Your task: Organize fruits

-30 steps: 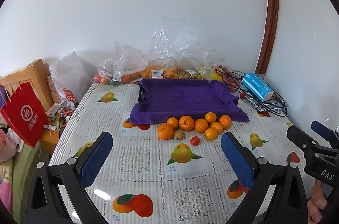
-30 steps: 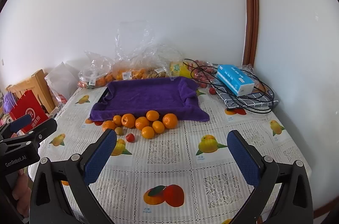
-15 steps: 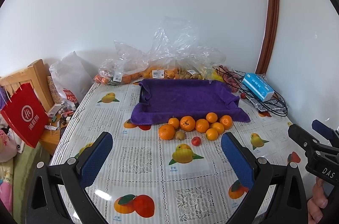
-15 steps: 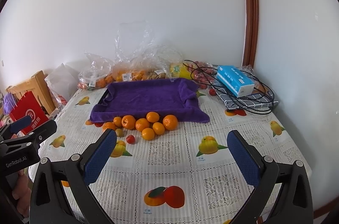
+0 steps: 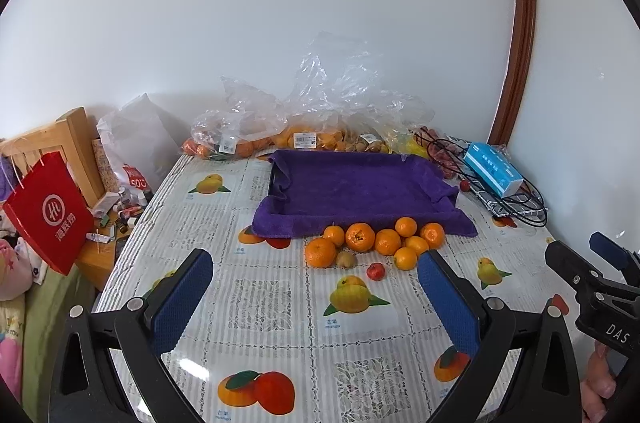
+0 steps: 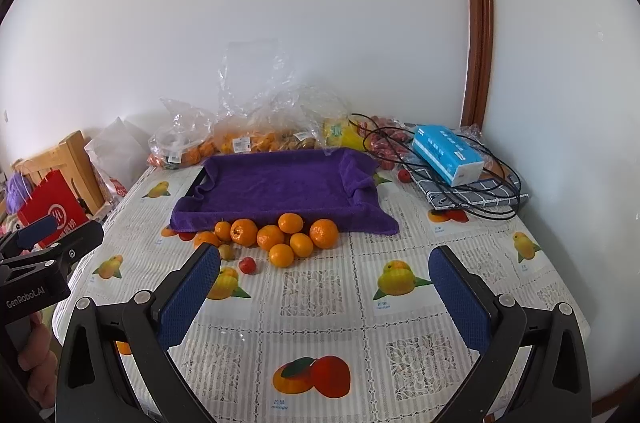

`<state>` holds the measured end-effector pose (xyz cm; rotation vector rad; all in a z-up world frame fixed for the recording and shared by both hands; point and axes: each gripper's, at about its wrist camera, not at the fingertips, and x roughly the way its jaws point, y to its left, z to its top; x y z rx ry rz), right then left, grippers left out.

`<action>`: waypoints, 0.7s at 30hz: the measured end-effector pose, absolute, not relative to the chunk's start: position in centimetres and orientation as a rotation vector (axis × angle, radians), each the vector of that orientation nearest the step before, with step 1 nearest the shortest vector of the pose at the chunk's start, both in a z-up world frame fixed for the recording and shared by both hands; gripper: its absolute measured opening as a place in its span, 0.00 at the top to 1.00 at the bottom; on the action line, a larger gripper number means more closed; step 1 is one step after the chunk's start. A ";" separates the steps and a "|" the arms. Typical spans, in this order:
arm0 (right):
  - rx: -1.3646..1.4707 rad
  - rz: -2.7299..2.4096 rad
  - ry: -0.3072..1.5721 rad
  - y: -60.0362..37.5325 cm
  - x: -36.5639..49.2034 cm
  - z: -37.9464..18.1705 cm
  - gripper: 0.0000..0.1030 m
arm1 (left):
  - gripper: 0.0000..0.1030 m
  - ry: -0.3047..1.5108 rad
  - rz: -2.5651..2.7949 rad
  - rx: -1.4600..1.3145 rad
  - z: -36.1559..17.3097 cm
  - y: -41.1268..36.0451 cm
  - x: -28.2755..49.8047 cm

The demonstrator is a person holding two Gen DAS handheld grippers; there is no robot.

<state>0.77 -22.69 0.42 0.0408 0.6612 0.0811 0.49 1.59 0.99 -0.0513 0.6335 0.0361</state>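
Oranges are sitting loose on the table against the purple-towelled tray's near edge (tray bare), while left gripper and right gripper are hovering wide, carrying nothing.

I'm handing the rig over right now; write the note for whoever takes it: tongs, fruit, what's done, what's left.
Left tongs: open, holding nothing, hovering over the table short of the fruit.
Right tongs: open, holding nothing, likewise short of the fruit.
Oranges, a brownish fruit and a small red fruit lie loose on the table just in front of the purple-towelled tray.
Done: nothing; the tray holds no fruit.
Left: probably move every loose fruit into the tray.
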 end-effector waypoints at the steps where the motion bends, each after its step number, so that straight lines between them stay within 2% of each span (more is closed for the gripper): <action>1: 0.042 0.083 0.662 -22.7 0.8 0.4 0.00 | 0.00 0.642 0.043 -0.047 0.9 1.6 0.7; 21: 0.031 0.025 0.720 -21.8 6.6 -3.0 0.00 | 0.01 0.662 0.044 -0.015 -2.2 2.5 6.0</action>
